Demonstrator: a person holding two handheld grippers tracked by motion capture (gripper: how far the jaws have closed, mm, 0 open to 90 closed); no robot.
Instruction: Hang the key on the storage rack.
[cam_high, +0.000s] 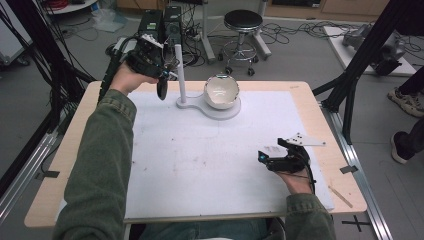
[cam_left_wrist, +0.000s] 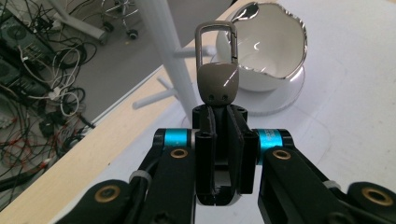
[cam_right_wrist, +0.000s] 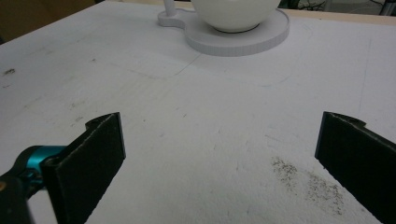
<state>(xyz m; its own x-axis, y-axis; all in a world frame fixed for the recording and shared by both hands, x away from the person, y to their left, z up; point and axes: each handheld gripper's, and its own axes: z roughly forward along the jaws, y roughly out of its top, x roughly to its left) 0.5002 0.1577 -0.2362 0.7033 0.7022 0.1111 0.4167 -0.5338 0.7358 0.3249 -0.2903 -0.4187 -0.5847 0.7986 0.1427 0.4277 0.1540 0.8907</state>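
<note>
Left tool (cam_left_wrist: 219, 135): jaws drawn together, clamped on a taupe key fob with a metal clip (cam_left_wrist: 217, 70). The fob's rounded body stands up out of the pads; the rectangular clip loop points away from the tool, toward the white post.

High view: left tool (cam_high: 159, 75) is held above the far left part of the tabletop (cam_high: 70, 150), just beside the thin white post (cam_high: 181, 70). Whether the clip touches the post, cannot tell.

The post rises from a flat white base (cam_high: 210, 111) shaped like a small lobe joined to a round disc. Short pegs stick out from the post in the left gripper view. A glossy white bowl with an uneven, broken-looking rim (cam_high: 221, 92) sits on the disc, its opening tipped toward the person.

Right tool (cam_right_wrist: 219, 154): jaws spread wide, nothing between them, only the white mat (cam_right_wrist: 196, 130) with a few dark smudges. High view: right tool (cam_high: 270, 161) lies low near the right front of the mat, well apart from the base and bowl.

Both forearms in green sleeves (cam_high: 100, 170).
</note>
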